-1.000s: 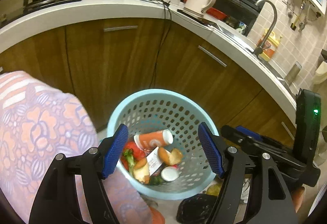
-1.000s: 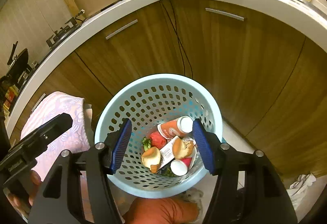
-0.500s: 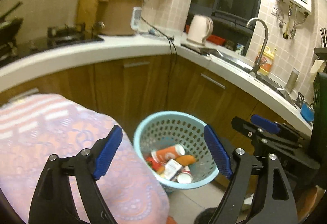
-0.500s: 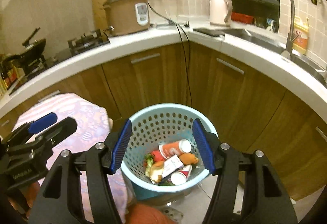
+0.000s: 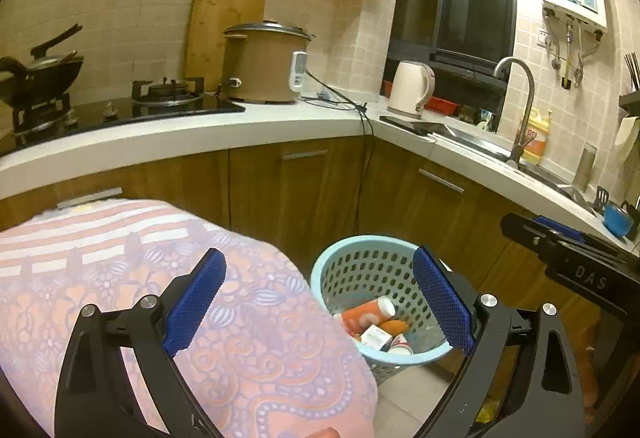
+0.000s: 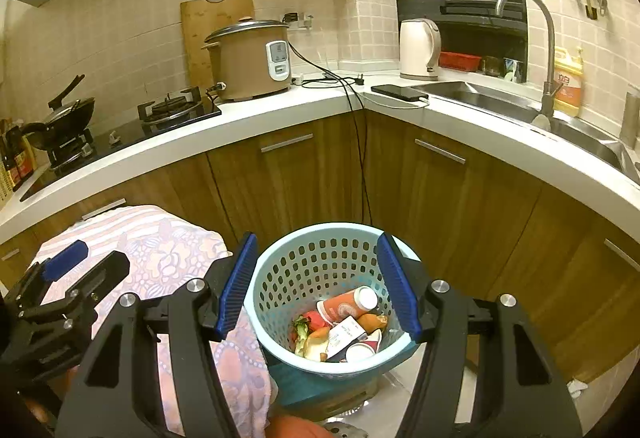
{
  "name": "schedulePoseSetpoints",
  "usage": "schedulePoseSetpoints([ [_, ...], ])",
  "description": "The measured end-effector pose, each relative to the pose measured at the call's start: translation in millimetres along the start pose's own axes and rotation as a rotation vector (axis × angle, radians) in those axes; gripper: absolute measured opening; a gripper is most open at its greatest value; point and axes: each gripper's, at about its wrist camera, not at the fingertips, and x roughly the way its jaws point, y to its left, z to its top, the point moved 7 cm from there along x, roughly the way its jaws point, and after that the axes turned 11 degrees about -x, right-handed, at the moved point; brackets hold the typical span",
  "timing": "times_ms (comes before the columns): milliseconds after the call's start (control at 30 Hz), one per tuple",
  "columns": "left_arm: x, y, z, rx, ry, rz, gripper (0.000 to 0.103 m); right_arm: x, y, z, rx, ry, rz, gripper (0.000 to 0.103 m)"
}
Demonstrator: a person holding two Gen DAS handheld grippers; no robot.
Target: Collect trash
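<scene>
Both grippers have risen from the basket (image 6: 332, 318); left gripper (image 5: 320, 298) opening, right gripper (image 6: 316, 282) open, both empty; swinging back could topple the basket.

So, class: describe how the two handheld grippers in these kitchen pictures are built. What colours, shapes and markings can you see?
The left gripper and the right gripper match: black angular plastic arms with triangular cut-outs and round silver bolts, each ending in two flat fingers faced with blue cross-hatched pads. Seen from the left wrist camera, the right gripper's body carries pale lettering reading DAS.
</scene>
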Motion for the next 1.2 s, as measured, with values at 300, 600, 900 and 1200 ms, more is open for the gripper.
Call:
schedulePoseSetpoints([
  [300, 2.2, 10.6, -8.1, -0.028, 0.022, 0.014, 0.092, 4.4, -2.2, -9.5, 0.012, 0.017, -0.038, 0.058],
  [600, 0.5, 0.9, -13.9, 0.022, 0.015, 0.024, 0.092, 3.1, -8.2, -12.7, 0.021, 0.017, -0.068, 0.058],
  [900, 2.5, 8.8, -12.2, -0.008, 0.023, 0.027, 0.092, 0.4, -6.8, -13.4, 0.024, 0.019, -0.055, 0.058],
  [1200, 1.8, 8.7, -13.1, -0.01, 0.024, 0.028, 0.093, -1.8, -1.4, -13.8, 0.0, 0.018, -0.073, 0.058],
])
